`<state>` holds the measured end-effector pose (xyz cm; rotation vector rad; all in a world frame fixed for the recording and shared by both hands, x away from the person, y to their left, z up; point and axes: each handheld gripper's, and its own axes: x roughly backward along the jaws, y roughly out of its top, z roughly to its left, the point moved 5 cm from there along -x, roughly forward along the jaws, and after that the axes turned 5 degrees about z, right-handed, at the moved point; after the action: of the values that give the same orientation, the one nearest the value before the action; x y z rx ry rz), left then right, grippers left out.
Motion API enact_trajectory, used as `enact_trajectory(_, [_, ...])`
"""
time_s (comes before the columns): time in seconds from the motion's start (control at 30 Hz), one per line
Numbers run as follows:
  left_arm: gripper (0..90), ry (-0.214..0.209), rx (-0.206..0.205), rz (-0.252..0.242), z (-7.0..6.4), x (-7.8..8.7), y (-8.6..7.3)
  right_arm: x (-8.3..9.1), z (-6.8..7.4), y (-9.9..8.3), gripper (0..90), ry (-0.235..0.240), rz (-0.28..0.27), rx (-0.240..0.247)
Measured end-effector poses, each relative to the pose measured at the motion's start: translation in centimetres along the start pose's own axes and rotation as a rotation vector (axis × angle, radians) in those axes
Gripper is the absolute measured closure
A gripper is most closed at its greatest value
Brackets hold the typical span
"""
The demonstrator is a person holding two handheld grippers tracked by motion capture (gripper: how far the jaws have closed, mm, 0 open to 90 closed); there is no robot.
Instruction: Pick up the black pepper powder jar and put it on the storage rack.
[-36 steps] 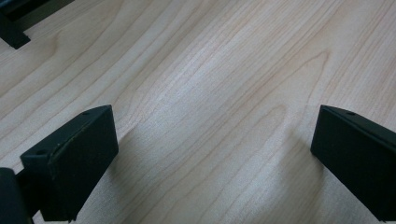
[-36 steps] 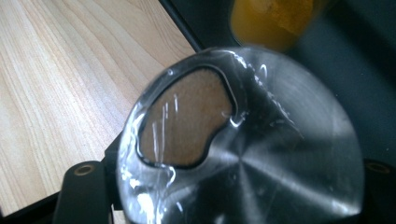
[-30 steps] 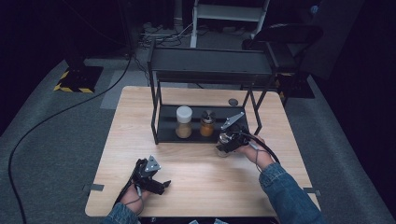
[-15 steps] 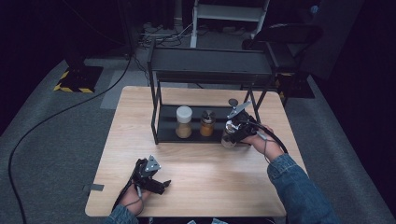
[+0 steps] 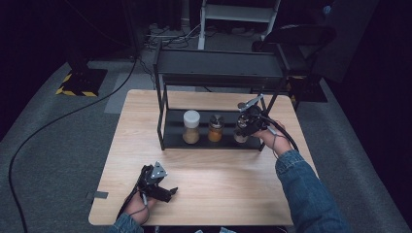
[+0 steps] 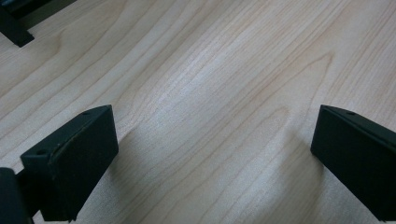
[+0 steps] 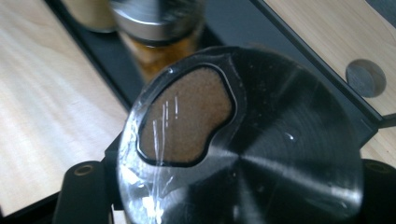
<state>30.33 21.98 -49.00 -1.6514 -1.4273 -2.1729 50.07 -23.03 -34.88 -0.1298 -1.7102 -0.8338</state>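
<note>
A spice jar (image 5: 241, 132) with a black lid and a clear window (image 7: 243, 149) showing brown powder is clamped in my right gripper (image 5: 248, 122), shut on it. It is at the right end of the black rack's lower shelf (image 5: 214, 143); I cannot tell whether it rests there. To its left on that shelf stand an orange jar with a metal lid (image 5: 215, 128) and a white-lidded jar (image 5: 191, 127). The orange jar (image 7: 159, 28) is just beyond the held lid. My left gripper (image 5: 167, 191) lies on the table near the front left, open, with only bare wood (image 6: 210, 70) between its jaws.
The two-tier black rack (image 5: 218, 68) stands at the back middle of the wooden table (image 5: 228, 179). A small grey round disc (image 7: 365, 78) sits in the tabletop behind the rack's right end. Cables cross the grey floor at the left.
My right gripper has carried the jar away from the person and to the right, up to the right end of the rack's lower shelf. The left gripper has stayed put.
</note>
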Motion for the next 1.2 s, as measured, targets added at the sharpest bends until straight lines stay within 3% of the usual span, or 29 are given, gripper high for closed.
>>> enact_trajectory(0.27, [0.6, 0.000, 0.000, 0.000, 0.0, 0.0, 0.0, -0.9, -0.4, 0.4, 30.6, -0.036, 0.023, -0.039])
enact_trajectory(0.4, [0.6, 0.000, 0.000, 0.000, 0.0, 0.0, 0.0, -1.3, -0.6, 0.3, 30.6, -0.028, 0.022, -0.070])
enact_trajectory(0.5, [0.6, 0.000, 0.000, 0.000, 0.0, 0.0, 0.0, -1.8, -0.2, 0.7, 30.7, -0.042, 0.043, -0.059])
enact_trajectory(0.87, [0.6, -0.001, 0.003, 0.000, 0.0, 0.0, 0.0, -3.6, 0.1, 1.7, 30.7, -0.021, 0.071, -0.082])
enact_trajectory(1.2, [0.6, -0.002, 0.002, 0.000, 0.0, 0.0, 0.0, -4.7, -0.3, 1.6, 30.6, -0.009, 0.064, -0.125])
